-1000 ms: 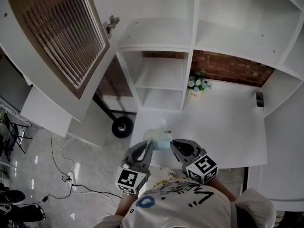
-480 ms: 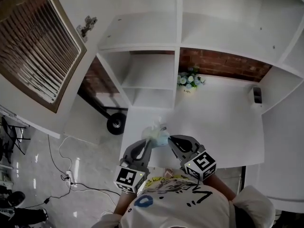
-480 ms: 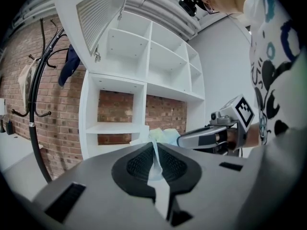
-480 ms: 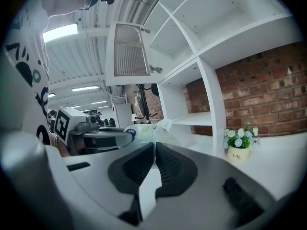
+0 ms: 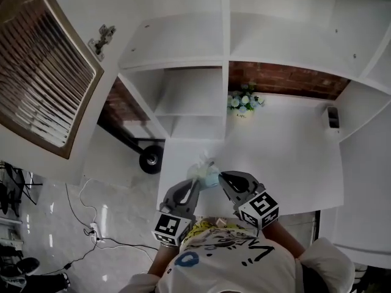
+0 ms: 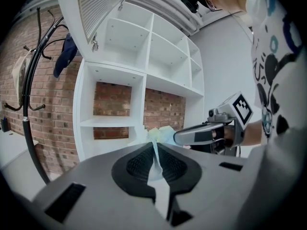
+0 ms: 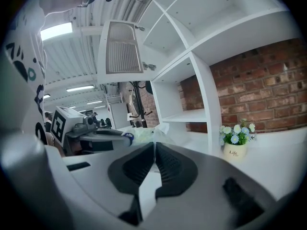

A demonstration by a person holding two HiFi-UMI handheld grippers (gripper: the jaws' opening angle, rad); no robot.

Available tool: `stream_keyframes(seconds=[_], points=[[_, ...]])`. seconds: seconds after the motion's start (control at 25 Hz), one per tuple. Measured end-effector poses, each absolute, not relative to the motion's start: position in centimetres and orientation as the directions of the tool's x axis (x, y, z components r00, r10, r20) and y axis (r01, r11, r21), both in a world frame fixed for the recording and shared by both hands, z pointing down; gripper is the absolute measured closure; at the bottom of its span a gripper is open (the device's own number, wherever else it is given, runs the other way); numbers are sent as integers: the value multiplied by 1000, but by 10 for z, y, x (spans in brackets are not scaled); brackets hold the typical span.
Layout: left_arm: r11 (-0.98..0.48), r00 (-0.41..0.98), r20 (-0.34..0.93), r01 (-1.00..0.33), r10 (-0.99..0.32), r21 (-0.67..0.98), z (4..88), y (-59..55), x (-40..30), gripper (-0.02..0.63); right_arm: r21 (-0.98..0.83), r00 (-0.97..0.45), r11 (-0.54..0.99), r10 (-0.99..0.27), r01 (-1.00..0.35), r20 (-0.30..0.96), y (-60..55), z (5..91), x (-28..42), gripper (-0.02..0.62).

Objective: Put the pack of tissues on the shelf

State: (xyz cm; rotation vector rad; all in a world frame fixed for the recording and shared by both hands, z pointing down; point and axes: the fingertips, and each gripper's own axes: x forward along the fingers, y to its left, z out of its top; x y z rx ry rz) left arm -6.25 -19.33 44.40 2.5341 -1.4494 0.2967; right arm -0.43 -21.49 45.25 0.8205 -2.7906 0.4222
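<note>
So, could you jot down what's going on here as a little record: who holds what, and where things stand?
holder: a person, one gripper in each hand
pack of tissues: held between both grippers, over the near left part of the white desk
left gripper: shut on the pack's wrapper
right gripper: shut on the wrapper from the other side
shelf unit: white open compartments straight ahead
flower pot: on the desk, by the brick wall
status: pack not yet on a shelf
</note>
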Motion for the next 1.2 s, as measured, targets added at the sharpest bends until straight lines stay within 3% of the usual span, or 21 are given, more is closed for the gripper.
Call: stream_keyframes(seconds=[1.2], points=[[-625,643,305,-762,-702,169,504,-318,-129,580,-179,-667,672,-595,-719,447,-321,512,-64,565]])
